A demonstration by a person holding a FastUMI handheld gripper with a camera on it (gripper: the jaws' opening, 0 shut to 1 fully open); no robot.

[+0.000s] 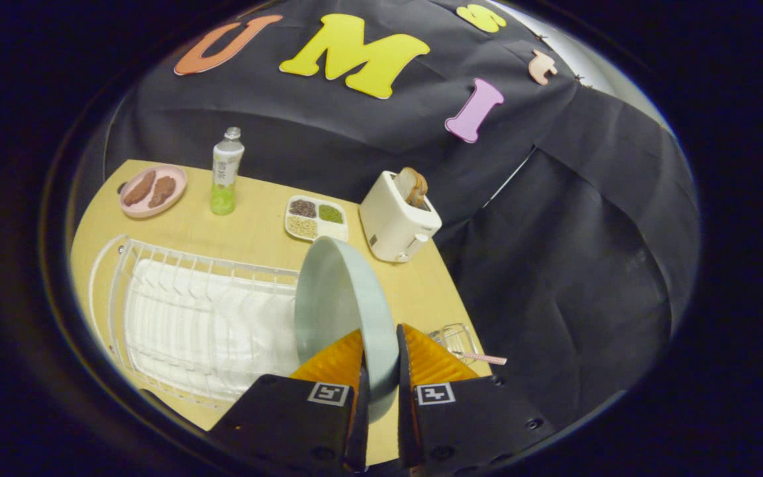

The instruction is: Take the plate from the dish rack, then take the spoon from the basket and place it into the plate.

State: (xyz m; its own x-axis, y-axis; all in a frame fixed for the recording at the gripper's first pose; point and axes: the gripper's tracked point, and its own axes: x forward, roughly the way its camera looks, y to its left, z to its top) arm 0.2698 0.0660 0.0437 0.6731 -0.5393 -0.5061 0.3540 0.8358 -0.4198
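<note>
My desk [255, 225] carries a wire dish rack [189, 318], pink dish [153, 191], bottle [226, 173], sectioned tray [316, 218], toaster [397, 218] and small wire basket [456, 339].
</note>
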